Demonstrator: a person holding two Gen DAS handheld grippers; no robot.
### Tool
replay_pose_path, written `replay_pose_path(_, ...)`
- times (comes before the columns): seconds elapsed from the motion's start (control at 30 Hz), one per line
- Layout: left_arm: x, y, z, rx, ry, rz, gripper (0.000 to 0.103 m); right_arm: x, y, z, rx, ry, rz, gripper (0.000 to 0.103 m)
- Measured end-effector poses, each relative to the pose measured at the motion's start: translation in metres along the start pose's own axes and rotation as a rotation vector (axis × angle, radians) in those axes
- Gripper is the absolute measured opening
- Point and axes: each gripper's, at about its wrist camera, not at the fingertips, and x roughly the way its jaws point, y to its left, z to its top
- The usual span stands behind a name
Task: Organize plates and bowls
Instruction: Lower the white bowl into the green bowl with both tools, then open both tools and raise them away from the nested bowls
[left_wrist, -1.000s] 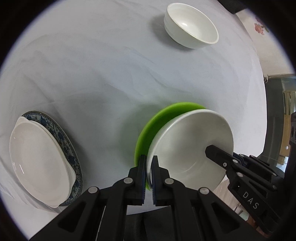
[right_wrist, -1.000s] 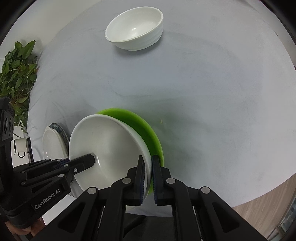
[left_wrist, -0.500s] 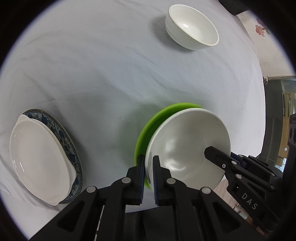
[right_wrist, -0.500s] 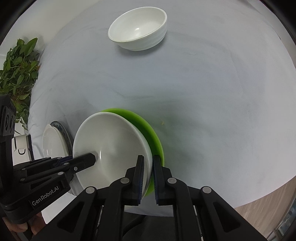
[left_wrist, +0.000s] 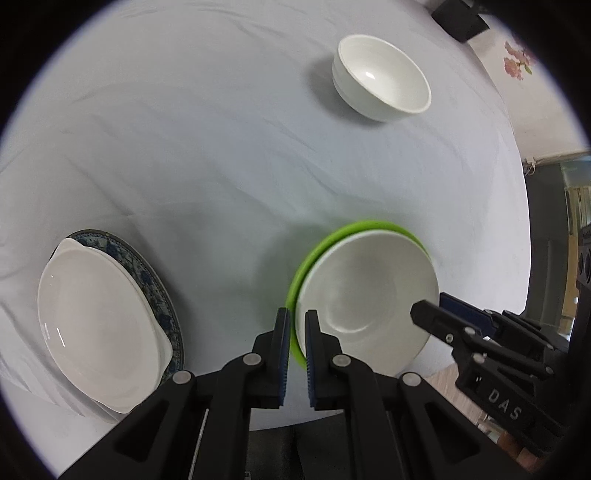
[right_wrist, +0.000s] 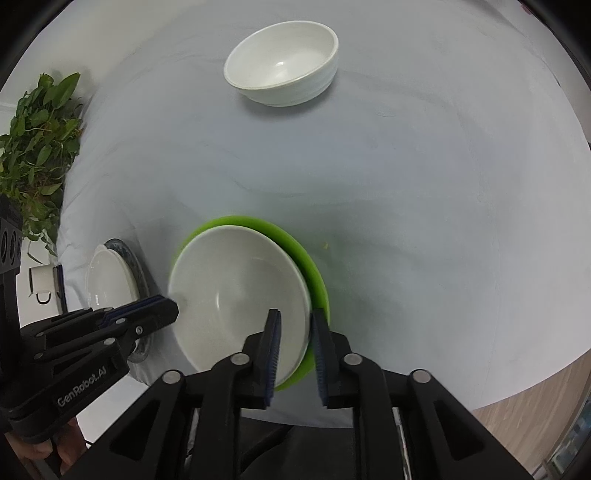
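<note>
Resting on green plate (right_wrist: 314, 273), white dish (right_wrist: 240, 295): left fingers (left_wrist: 311, 339) clamped, right fingers (right_wrist: 272, 354) opening.

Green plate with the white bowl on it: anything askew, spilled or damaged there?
Slightly askew: the white bowl sits off-centre on the green plate, whose rim shows as a crescent on one side only. Nothing looks spilled or broken. The right gripper is opening around their edge; the left gripper pinches the opposite edge.

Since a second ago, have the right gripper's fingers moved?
Yes. The right gripper is opening: its fingers, earlier pinched on the white bowl and green plate rims, now stand apart.
</note>
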Motion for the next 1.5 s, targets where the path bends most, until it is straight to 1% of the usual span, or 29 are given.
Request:
replay_pose_path(0.03,-0.001,0.001,0.0,-0.006,-0.004,0.001,0.007,-0.002,0.002,0.001,-0.003,-0.003,0.005,0.027)
replay_pose_path(0.07,-0.001,0.001,0.0,-0.005,-0.007,0.006,0.006,-0.005,0.004,0.002,-0.012,-0.011,-0.008,0.036)
replay_pose_path(0.1,-0.001,0.001,-0.001,-0.001,-0.007,0.012,0.005,-0.009,0.006,0.002,-0.021,-0.027,-0.035,0.04)
replay_pose_path(0.13,0.0,0.002,-0.001,0.001,-0.004,0.01,0.005,-0.012,0.008,0.003,-0.026,-0.045,-0.05,0.04)
replay_pose_path(0.17,0.001,0.001,-0.002,0.0,0.0,0.003,0.005,-0.014,0.008,0.004,-0.028,-0.048,-0.053,0.038)
replay_pose_path(0.2,0.002,0.0,-0.002,0.0,0.001,0.003,0.005,-0.017,0.008,0.005,-0.026,-0.05,-0.05,0.03)
replay_pose_path(0.33,0.001,0.0,-0.001,0.005,-0.004,0.009,0.005,-0.022,0.0,0.005,-0.038,-0.068,-0.063,0.012)
replay_pose_path(0.37,0.0,0.004,-0.001,0.005,-0.007,0.011,0.005,-0.021,-0.001,0.006,-0.039,-0.061,-0.061,0.005)
replay_pose_path(0.47,-0.005,0.006,-0.002,-0.005,-0.032,0.002,0.005,-0.021,-0.004,0.009,-0.039,-0.041,-0.046,0.004)
replay_pose_path(0.53,-0.014,0.009,-0.005,-0.022,-0.07,-0.021,0.005,-0.021,-0.005,0.011,-0.025,-0.034,-0.033,0.004)
replay_pose_path(0.57,-0.019,0.012,-0.005,-0.027,-0.092,-0.025,0.007,-0.021,-0.005,0.01,-0.023,-0.038,-0.031,0.004)
replay_pose_path(0.63,-0.037,0.015,-0.008,-0.029,-0.165,0.006,0.021,-0.026,-0.006,0.011,-0.02,-0.044,-0.029,0.005)
replay_pose_path(0.67,-0.049,0.017,-0.01,-0.028,-0.216,0.025,0.042,-0.031,-0.006,0.01,-0.017,-0.05,-0.033,0.005)
replay_pose_path(0.7,-0.058,0.018,-0.013,-0.03,-0.257,0.045,0.072,-0.037,-0.007,0.011,-0.014,-0.056,-0.04,0.01)
replay_pose_path(0.73,-0.073,0.02,-0.017,-0.034,-0.322,0.082,0.084,-0.045,-0.006,0.011,-0.016,-0.065,-0.048,0.017)
replay_pose_path(0.77,-0.087,0.023,-0.023,-0.037,-0.391,0.113,0.09,-0.052,-0.005,0.011,-0.022,-0.08,-0.058,0.046)
replay_pose_path(0.8,-0.098,0.027,-0.025,-0.036,-0.439,0.123,0.09,-0.062,-0.005,0.008,-0.028,-0.104,-0.073,0.084)
replay_pose_path(0.83,-0.109,0.03,-0.03,-0.035,-0.477,0.127,0.09,-0.073,-0.003,0.006,-0.03,-0.144,-0.089,0.097)
replay_pose_path(0.87,-0.116,0.035,-0.034,-0.037,-0.494,0.125,0.09,-0.083,0.0,0.003,-0.034,-0.182,-0.095,0.102)
replay_pose_path(0.9,-0.126,0.041,-0.039,-0.043,-0.516,0.111,0.09,-0.095,0.002,0.001,-0.043,-0.214,-0.102,0.101)
replay_pose_path(0.97,-0.141,0.05,-0.05,-0.046,-0.556,0.091,0.09,-0.113,0.01,-0.002,-0.059,-0.249,-0.102,0.102)
replay_pose_path(1.07,-0.165,0.062,-0.07,-0.042,-0.629,0.09,0.09,-0.141,0.028,-0.014,-0.097,-0.31,-0.112,0.102)
replay_pose_path(1.17,-0.182,0.067,-0.09,-0.043,-0.681,0.082,0.09,-0.161,0.053,-0.03,-0.14,-0.343,-0.111,0.102)
replay_pose_path(1.23,-0.191,0.075,-0.104,-0.052,-0.71,0.071,0.09,-0.176,0.062,-0.04,-0.158,-0.363,-0.111,0.102)
replay_pose_path(1.27,-0.196,0.08,-0.11,-0.054,-0.723,0.067,0.09,-0.184,0.056,-0.043,-0.162,-0.367,-0.107,0.102)
replay_pose_path(1.3,-0.2,0.085,-0.116,-0.061,-0.73,0.067,0.09,-0.191,0.061,-0.046,-0.159,-0.37,-0.104,0.102)
replay_pose_path(1.37,-0.203,0.092,-0.123,-0.072,-0.719,0.072,0.09,-0.198,0.068,-0.053,-0.149,-0.374,-0.103,0.102)
replay_pose_path(1.5,-0.203,0.099,-0.134,-0.058,-0.685,0.088,0.09,-0.199,0.093,-0.06,-0.145,-0.389,-0.113,0.102)
